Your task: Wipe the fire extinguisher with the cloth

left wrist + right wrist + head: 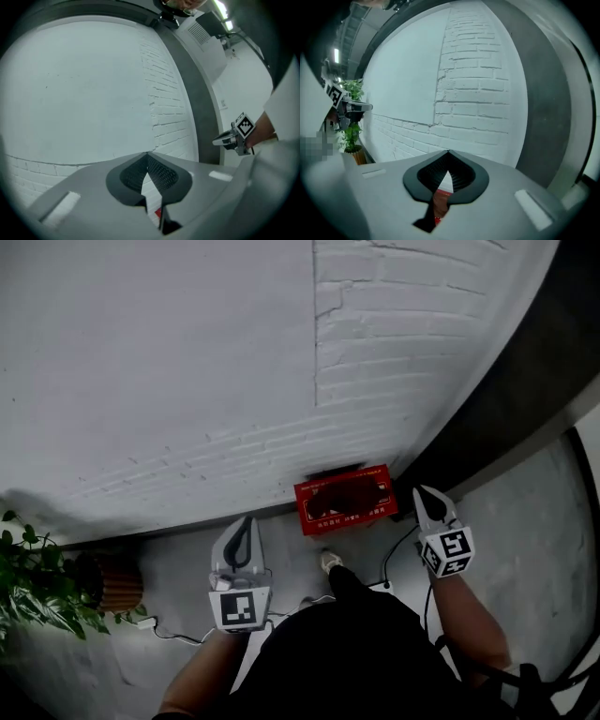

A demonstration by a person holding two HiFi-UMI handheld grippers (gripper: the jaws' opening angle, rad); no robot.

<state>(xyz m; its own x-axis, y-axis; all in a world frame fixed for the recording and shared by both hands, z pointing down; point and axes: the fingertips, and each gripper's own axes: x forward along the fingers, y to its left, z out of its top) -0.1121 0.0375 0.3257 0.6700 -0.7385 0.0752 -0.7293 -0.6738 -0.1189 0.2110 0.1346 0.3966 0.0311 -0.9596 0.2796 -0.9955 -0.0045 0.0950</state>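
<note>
Found left gripper (246, 521) nearest, short of the red box (343, 500) and to its left, claw closed tip to tip with nothing between. Found right gripper (424, 493) just right of the red box, claw likewise pressed together and empty. Judged both as held raised and aimed at the wall (187, 362) behind the red box, not at any work, given no cloth in either. Fits equally a stage ahead of taking the cloth up and a stage after laying it down. Noted 1 shoe (330, 562) directly short of the red box and 1 dark cable (394, 549) on the floor (534, 521) short of its right corner. Located 1 potted plant (37, 587) well left of the red box, near the same wall. Found the red box itself on the floor, hard against the foot of the white brick wall, presumably to keep it out of the walkway. Looked for the fire extinguisher: likely inside the red box, though dark contents there too unclear to confirm. Saw 0 cloths in any view. Counted 2 grippers, 1 red box, 1 plant.
</note>
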